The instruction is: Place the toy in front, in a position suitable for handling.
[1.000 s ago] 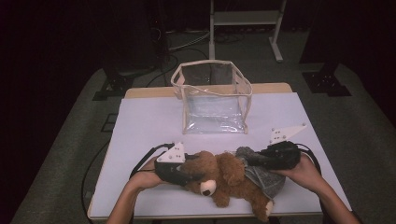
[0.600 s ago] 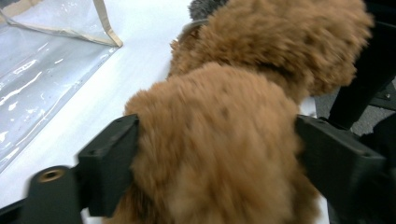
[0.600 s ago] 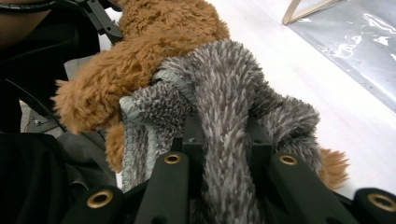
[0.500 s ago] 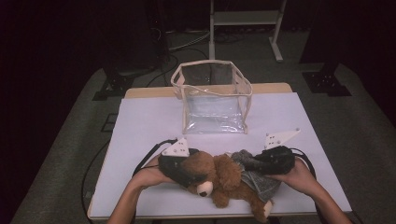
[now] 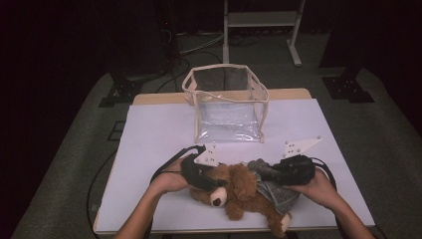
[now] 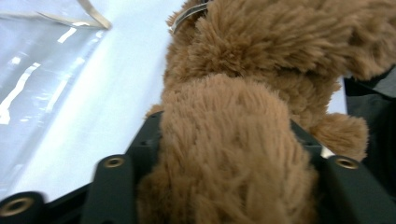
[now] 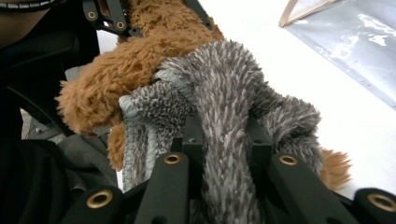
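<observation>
White-covered rectangular table (image 5: 159,139) carries everything. Clear soft plastic box-shaped bag with cream trim (image 5: 228,102) stands upright, mouth open to the top, well beyond the bear toward the far edge. Brown fluffy plush teddy bear (image 5: 238,191) lies flat on the table near my edge, pale snout toward me, legs running off to my right. Its grey furry knit garment (image 5: 276,191) sits over the body on the side away from the head, bunched up.

My left gripper (image 5: 206,174) is at the bear's head end; its jaws have just been closing and now clamp a thick roll of brown fur (image 6: 229,154) between them, pads pressed in on both sides. My right gripper (image 5: 266,175) is at the bear's body, jaws pinched narrow on a fold of the grey garment (image 7: 224,140), which is pulled up off the brown fur. Both my hands rest on the table just beside the bear.
</observation>
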Motion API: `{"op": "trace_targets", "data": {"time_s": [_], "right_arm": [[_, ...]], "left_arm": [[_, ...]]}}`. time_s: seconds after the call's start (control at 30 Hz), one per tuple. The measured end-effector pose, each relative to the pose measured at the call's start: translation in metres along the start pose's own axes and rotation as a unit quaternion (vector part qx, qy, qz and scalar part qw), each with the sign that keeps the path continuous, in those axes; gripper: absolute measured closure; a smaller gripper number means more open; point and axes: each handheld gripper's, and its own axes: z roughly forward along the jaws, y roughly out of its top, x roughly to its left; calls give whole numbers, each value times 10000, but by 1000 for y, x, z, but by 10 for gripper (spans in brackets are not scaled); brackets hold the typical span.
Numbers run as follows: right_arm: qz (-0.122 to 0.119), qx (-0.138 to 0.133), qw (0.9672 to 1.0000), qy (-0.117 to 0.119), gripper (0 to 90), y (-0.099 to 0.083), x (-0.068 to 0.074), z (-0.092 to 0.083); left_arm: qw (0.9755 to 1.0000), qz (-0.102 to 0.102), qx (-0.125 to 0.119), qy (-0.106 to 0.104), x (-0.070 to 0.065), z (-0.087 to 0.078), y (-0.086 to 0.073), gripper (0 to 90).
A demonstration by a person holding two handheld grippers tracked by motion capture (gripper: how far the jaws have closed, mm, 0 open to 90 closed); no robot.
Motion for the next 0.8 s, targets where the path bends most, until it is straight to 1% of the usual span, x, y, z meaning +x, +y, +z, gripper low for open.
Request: {"op": "trace_targets", "data": {"time_s": [0.07, 0.1, 0.17, 0.23, 0.3, 0.33, 0.37, 0.43, 0.5, 0.53, 0.57, 0.6, 0.67, 0.7, 0.73, 0.8], "right_arm": [[5, -3, 10000, -29, 750, 5, -3, -1], [-1, 3, 10000, -22, 750, 8, -5, 0], [-23, 64, 10000, -69, 750, 14, -8, 1], [-22, 70, 9999, -76, 750, 19, -12, 3], [10, 93, 9999, -80, 750, 24, -16, 6], [14, 70, 9999, -81, 750, 25, -19, 8], [55, 69, 9999, -77, 751, 27, -21, 10], [68, 49, 10000, -33, 751, 29, -24, 14], [64, 67, 10000, 30, 751, 27, -23, 18], [40, 89, 9999, 66, 751, 26, -21, 19], [-6, 115, 9999, 125, 751, 24, -17, 21], [-28, 131, 9998, 161, 752, 22, -13, 22], [-82, 182, 9995, 259, 751, 21, -4, 19], [-125, 189, 9993, 285, 750, 21, 0, 16], [-156, 188, 9993, 293, 750, 23, 2, 13], [-203, 162, 9995, 170, 750, 28, 3, 6]], "left_arm": [[10000, 33, -26, 72, 4, -3, 0, 474], [9999, 44, -40, 144, 6, -4, 1, 477], [9998, 46, -51, 187, 11, -7, 2, 480], [9995, 96, -29, 292, 18, -10, 4, 479], [9993, 59, -43, 369, 24, -13, 5, 479], [9992, 70, 3, 391, 28, -16, 5, 478], [9992, 17, -24, 405, 30, -16, 5, 476], [9994, -37, -10, 330, 31, -17, 1, 465], [9996, -65, -15, 263, 28, -17, -6, 447], [9997, -99, -51, 223, 24, -17, -11, 437], [9997, -97, -103, 210, 20, -18, -15, 430], [9995, -98, -215, 210, 14, -19, -19, 429], [9992, -16, -358, 187, 4, -22, -25, 425], [9990, 30, -386, 235, -1, -23, -27, 423], [9988, 54, -410, 252, -6, -25, -28, 421], [9987, 115, -424, 270, -13, -26, -31, 417]]}}
